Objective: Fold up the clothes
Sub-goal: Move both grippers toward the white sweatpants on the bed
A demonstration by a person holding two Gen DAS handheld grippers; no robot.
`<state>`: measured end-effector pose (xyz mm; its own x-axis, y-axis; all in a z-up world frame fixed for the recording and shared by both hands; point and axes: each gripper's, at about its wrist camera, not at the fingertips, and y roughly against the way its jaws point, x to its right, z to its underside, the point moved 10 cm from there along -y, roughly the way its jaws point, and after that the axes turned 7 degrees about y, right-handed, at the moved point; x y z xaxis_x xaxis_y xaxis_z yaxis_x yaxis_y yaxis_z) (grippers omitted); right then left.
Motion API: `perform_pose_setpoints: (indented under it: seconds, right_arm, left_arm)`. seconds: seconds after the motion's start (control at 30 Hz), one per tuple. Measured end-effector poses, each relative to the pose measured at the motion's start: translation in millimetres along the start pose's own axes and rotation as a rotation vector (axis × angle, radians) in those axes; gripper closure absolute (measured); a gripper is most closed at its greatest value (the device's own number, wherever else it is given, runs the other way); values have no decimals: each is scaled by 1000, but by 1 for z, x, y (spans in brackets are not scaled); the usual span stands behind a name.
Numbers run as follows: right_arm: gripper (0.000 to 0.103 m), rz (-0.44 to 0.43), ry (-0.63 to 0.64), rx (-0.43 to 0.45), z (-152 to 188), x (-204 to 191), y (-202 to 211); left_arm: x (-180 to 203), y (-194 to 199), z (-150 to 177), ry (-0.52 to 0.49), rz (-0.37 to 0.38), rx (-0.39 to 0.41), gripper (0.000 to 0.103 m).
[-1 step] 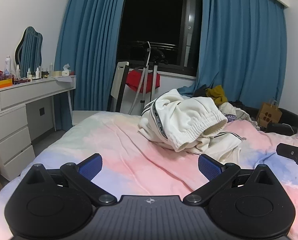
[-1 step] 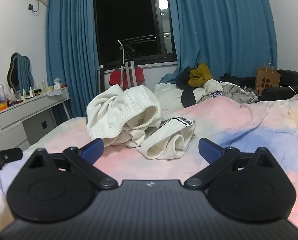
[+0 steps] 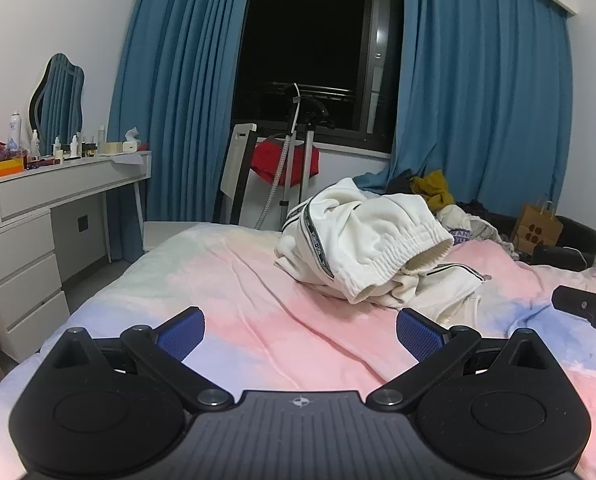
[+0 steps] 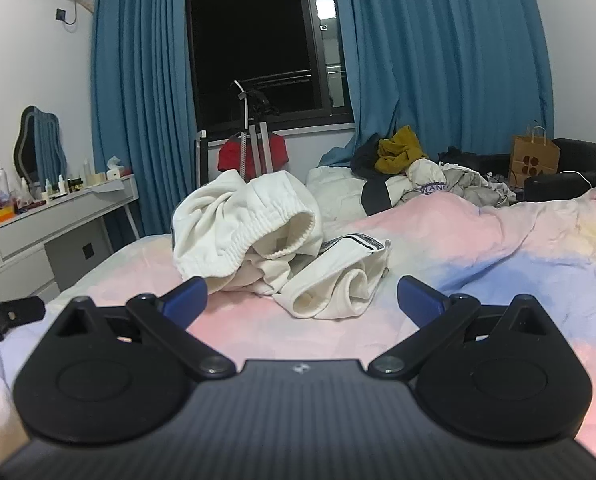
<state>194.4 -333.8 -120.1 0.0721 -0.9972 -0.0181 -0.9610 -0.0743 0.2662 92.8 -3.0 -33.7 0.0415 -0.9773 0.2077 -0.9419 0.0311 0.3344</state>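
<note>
A crumpled cream-white garment [image 3: 361, 252] with an elastic waistband and black-striped trim lies heaped on the pastel pink-and-blue bed [image 3: 258, 320]. It also shows in the right wrist view [image 4: 266, 240]. My left gripper [image 3: 299, 330] is open and empty, low over the bed, short of the garment. My right gripper [image 4: 301, 300] is open and empty, with the garment's rolled end just beyond its fingertips. The right gripper's tip shows at the right edge of the left wrist view [image 3: 585, 308].
A pile of other clothes [image 4: 417, 176] lies at the bed's far side. A white dressing table [image 3: 58, 208] with bottles stands left. A garment steamer with a red item [image 3: 290, 164] stands by the window. A paper bag [image 4: 533, 156] stands at the right.
</note>
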Motion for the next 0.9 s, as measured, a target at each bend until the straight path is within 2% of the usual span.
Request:
perform_pose_setpoints:
  seconds: [0.27,0.4,0.9]
  right_arm:
    - [0,12,2,-1,-7,5,-12]
    - [0,19,9,46,-6,1,9]
    - [0,29,-31,25,-5,12,8]
  left_arm:
    - [-1,9,4,-19,3,12,0]
    - [1,4,5,-17,7,-5,0]
    - [8,0,12,-42,1,-25,0]
